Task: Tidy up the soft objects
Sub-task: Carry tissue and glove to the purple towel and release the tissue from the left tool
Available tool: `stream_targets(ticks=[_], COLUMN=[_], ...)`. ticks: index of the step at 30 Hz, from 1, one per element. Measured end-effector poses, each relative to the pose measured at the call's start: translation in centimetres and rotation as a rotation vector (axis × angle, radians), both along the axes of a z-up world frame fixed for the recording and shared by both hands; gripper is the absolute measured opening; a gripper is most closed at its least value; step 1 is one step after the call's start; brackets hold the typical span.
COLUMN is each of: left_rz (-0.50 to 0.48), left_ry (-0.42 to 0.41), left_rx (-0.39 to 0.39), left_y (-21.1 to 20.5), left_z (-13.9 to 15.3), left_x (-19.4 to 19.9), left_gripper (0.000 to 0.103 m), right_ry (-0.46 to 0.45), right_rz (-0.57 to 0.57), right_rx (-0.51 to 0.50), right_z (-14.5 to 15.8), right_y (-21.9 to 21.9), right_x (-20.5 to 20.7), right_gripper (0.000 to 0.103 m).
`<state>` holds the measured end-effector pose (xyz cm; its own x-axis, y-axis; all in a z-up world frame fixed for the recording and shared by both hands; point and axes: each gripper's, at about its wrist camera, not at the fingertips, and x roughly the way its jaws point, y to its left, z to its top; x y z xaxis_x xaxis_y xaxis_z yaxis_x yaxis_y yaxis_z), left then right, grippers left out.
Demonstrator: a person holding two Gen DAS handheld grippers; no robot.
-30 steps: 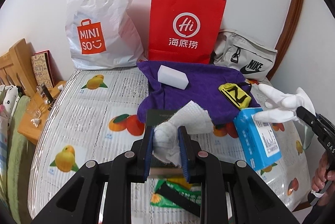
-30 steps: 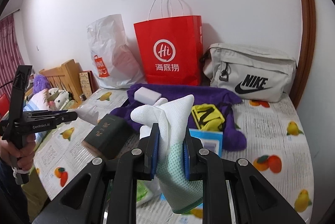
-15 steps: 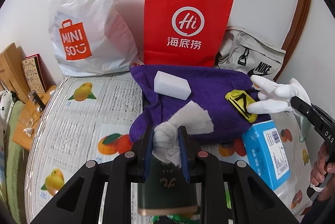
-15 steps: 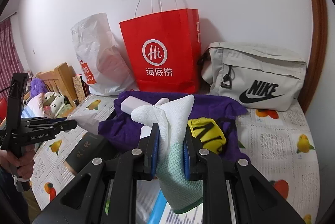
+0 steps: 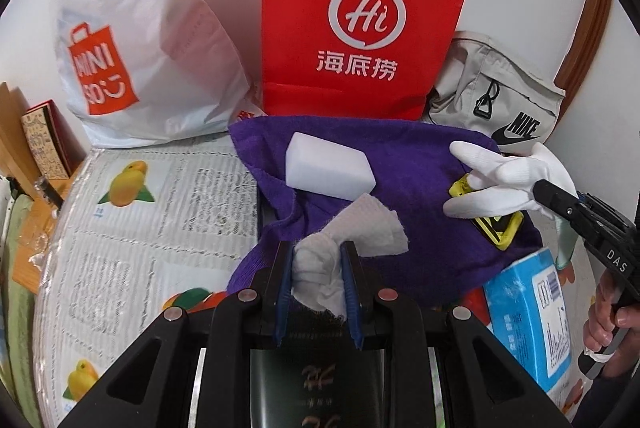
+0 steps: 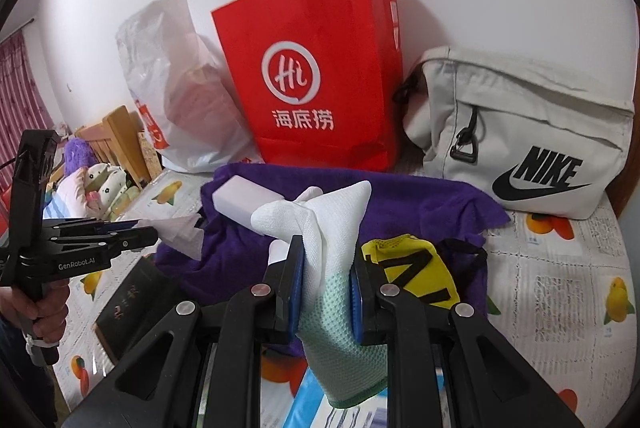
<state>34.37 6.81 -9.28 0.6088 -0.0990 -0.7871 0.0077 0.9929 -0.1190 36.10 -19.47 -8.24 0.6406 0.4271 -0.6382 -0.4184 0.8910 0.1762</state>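
Along the back wall, in the upper part of both views, stand a white Miniso plastic bag (image 5: 132, 39), a red paper bag (image 5: 360, 15) and a grey Nike pouch (image 6: 532, 143), all on a table covered with a fruit-print cloth (image 5: 132, 195). In front of the red bag a purple towel (image 5: 412, 163) is spread in the centre of the frame, with a white sponge block (image 5: 330, 167) resting on its upper left part and a yellow-and-black pouch (image 6: 412, 268) lying on its right side. A blue box (image 5: 536, 316) sits at the lower right of the left wrist view, just beside the towel's edge, and a dark green box (image 6: 132, 304) lies at the lower left of the right wrist view, partly under the towel's near edge. The left gripper (image 5: 318, 268), at bottom centre of its own view, has its jaws closed on a crumpled white tissue (image 5: 348, 240), which fans out above the fingertips over the near edge of the towel. The right gripper (image 6: 326, 276) clamps a white and mint-green glove (image 6: 332, 228); the glove's white fingers stick out past the jaws above the towel and the yellow pouch, while its green cuff hangs down below them.
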Motion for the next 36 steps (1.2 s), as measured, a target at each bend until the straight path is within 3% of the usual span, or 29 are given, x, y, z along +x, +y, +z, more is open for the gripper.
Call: stream_targets(ticks=[10,26,29,33,36], left_rz=[-0.034,-0.035,-0.030,-0.014,-0.002], left_ry=[0.056,0.123,0.125,0.119,0.118], left_rx=[-0.007,-0.033,-0.032,-0.015,-0.011], left_y=[-1.0,-0.5,-0.3,0.0,0.2], left_z=[-2.8,-4.4,-4.2,-3.9,-3.6], left_x=[3.2,5.8,6.0,5.9,5.6], left_gripper=[0.023,0.023,0.030,0.052,0.053], right_ry=[0.055,0.137,0.150,0.133,0.106], right_rz=[0.032,0.037,0.023,-0.011,-0.031], right_rx=[-0.031,-0.069,-0.080,-0.099,-0.109], right_z=[-2.0,-4.1,-4.4,-4.2,-3.7], right_y=[1.6,2.7,2.7,2.4,2.0], right_x=[2.8,5.6,5.9,5.9,5.7], right_gripper=[0.020,0.024,0.031,0.055,0.059])
